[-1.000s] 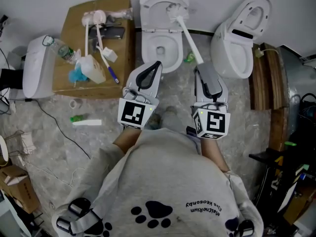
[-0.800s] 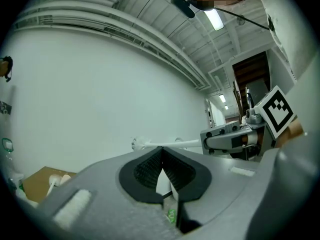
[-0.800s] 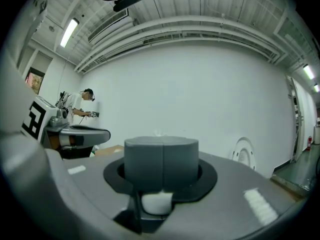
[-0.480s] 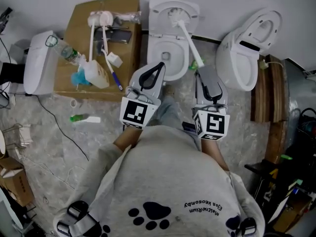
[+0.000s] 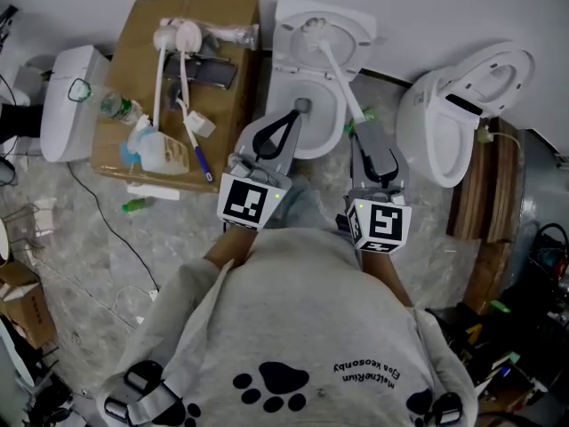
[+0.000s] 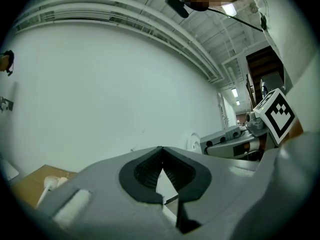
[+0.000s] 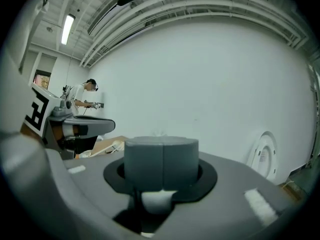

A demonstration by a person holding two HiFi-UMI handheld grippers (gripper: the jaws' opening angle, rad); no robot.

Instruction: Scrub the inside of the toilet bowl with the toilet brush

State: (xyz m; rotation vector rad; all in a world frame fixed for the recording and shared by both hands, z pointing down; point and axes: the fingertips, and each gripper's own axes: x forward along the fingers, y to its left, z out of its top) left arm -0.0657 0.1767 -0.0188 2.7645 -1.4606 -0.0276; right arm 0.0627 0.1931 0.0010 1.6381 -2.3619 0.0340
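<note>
Snugly inside right claw [image 5: 367, 134], toilet brush [image 5: 337, 75].

Glossy ceramic toilet bowl [image 5: 281, 87], matt cardboard box [image 5: 142, 25].

Both grippers point forward at the toilet bowl [image 5: 281, 83], side by side. The left gripper [image 5: 297, 112] hovers over the bowl's near rim, jaws closed on nothing. The right gripper [image 5: 365, 128], just right of the bowl, clamps the toilet brush [image 5: 338, 78] handle.
</note>
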